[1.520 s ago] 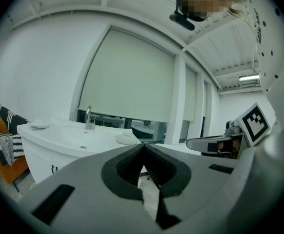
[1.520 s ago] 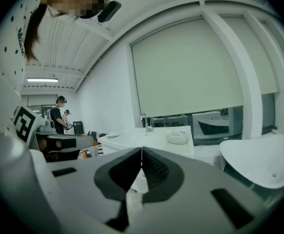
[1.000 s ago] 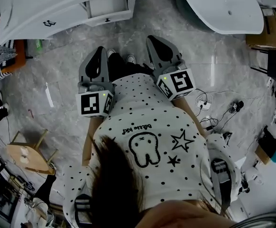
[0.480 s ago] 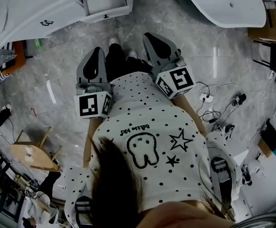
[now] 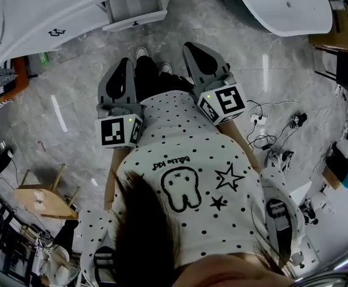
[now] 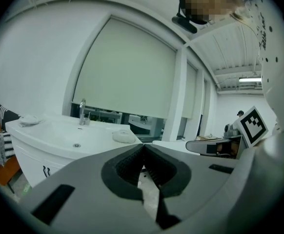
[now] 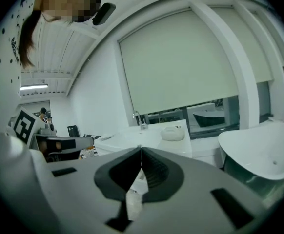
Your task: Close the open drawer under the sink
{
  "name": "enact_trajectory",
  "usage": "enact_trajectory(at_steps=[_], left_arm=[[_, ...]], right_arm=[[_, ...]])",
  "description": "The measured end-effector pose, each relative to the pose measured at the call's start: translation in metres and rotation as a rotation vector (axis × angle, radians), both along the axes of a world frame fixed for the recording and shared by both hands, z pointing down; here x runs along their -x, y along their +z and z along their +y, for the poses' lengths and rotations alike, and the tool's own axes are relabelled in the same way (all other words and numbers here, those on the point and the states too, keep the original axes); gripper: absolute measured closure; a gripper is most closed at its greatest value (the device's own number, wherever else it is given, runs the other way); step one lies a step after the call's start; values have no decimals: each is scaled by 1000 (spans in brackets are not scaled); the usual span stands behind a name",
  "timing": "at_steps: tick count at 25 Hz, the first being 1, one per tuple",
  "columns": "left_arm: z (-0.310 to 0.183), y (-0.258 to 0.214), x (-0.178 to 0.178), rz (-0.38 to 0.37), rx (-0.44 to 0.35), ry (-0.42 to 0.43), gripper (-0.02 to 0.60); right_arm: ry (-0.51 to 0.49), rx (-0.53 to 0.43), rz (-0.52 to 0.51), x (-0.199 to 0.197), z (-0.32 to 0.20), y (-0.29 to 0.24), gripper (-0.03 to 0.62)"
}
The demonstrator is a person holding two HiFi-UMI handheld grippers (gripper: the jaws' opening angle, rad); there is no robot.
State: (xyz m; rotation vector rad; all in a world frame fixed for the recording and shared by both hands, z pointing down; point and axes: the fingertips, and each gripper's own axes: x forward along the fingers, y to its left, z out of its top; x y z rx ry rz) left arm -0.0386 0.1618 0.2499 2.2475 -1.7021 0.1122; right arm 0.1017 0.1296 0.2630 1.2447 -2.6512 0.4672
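The white vanity (image 5: 54,14) with the sink runs along the head view's top left. Its drawer (image 5: 133,6) stands pulled out, inside showing, handle side facing me. My left gripper (image 5: 126,61) and right gripper (image 5: 191,45) are held side by side in front of the person's body, above the grey floor and well short of the drawer. Both point toward the vanity with jaws shut on nothing. In the left gripper view the left gripper (image 6: 143,145) faces the sink top (image 6: 69,135) and faucet (image 6: 82,112). The right gripper (image 7: 141,148) also faces the vanity (image 7: 147,136).
A white bathtub (image 5: 281,5) stands at the top right, also large in the right gripper view (image 7: 264,152). A small wooden stool (image 5: 39,199) sits at the lower left. Cables and a power strip (image 5: 263,130) lie on the floor at right. The person's shoes (image 5: 153,61) are between the grippers.
The floor and stool have shifted slightly in the picture as the person moved. Both grippers keep their place in front of the body, jaws still shut.
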Motion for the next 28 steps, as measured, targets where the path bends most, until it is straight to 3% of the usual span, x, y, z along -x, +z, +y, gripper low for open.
enact_trajectory(at_steps=[4, 10, 22, 28], left_arm=[[-27, -2, 21, 6, -11, 25, 575], [-75, -22, 58, 32, -79, 38, 575], [-120, -11, 121, 55, -60, 7, 575], [-131, -3, 131, 62, -46, -19, 575]], right_arm=[[36, -39, 41, 18, -24, -5, 579], [10, -84, 95, 65, -59, -17, 579], [52, -54, 95, 111, -100, -5, 579], [60, -42, 97, 113, -114, 2, 579]])
